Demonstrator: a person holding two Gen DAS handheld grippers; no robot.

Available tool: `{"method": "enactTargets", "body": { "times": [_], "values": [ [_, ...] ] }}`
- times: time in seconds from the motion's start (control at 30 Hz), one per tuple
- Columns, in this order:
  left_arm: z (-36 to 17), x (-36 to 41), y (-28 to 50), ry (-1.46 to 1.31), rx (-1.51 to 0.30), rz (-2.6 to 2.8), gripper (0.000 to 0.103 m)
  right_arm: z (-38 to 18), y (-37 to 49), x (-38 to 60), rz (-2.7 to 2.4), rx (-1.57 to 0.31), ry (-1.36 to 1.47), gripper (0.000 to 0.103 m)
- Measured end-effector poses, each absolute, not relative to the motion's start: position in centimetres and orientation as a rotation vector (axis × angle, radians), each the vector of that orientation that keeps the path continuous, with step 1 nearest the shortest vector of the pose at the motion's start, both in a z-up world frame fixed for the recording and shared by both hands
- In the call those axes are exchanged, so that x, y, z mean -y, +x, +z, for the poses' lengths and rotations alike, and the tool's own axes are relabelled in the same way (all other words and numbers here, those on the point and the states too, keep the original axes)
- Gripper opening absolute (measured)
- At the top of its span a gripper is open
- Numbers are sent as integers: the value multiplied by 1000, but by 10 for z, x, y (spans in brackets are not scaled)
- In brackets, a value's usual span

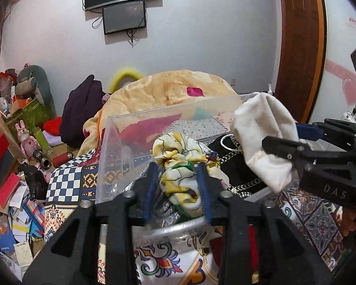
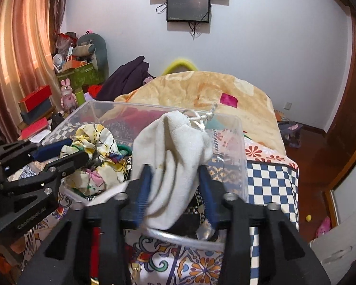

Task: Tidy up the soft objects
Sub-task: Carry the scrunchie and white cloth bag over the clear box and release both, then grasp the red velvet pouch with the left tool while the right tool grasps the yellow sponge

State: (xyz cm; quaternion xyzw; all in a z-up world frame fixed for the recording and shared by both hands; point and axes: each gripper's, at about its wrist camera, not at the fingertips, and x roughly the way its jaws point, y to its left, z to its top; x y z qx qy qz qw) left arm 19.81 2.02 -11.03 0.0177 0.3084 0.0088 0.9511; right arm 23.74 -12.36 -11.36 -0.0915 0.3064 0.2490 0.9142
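Note:
A clear plastic box stands on the patterned bedspread. My left gripper holds a crumpled yellow floral cloth between its blue pads, over the box; the cloth also shows in the right wrist view. My right gripper is shut on a white cloth pouch with a silver drawstring, lifted above the box; it shows at the right of the left wrist view. A black item with a chain lies in the box under both.
A rolled orange blanket lies behind the box. A dark purple garment sits further left. Boxes, toys and papers clutter the floor at the left. A wooden door stands at the right. The bed edge drops to the floor at the right.

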Motion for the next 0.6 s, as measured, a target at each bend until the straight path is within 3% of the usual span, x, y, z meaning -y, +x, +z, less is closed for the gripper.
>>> {"method": "enactTargets", "body": {
  "times": [0.07,0.1,0.17,0.27,0.37,0.47,0.6],
  "values": [
    [-107,-22,192,21,-616,17,55,-111,233,128,501,-623,-182,60],
    [-105,-23,188,14,-610,15,57,-110,233,132,493,-621,-173,71],
    [-98,-24,177,4,-593,10,63,-104,228,141,493,-613,-133,81],
    [-88,-25,163,-4,-569,-1,77,-95,215,155,538,-613,-72,83],
    [-79,-26,145,-13,-542,-14,83,-90,197,160,565,-597,-65,85],
    [-77,-26,128,-12,-538,-25,91,-90,176,159,579,-568,-86,93],
    [-86,-26,109,4,-563,-29,91,-100,151,151,619,-559,-125,95]
  ]
}}
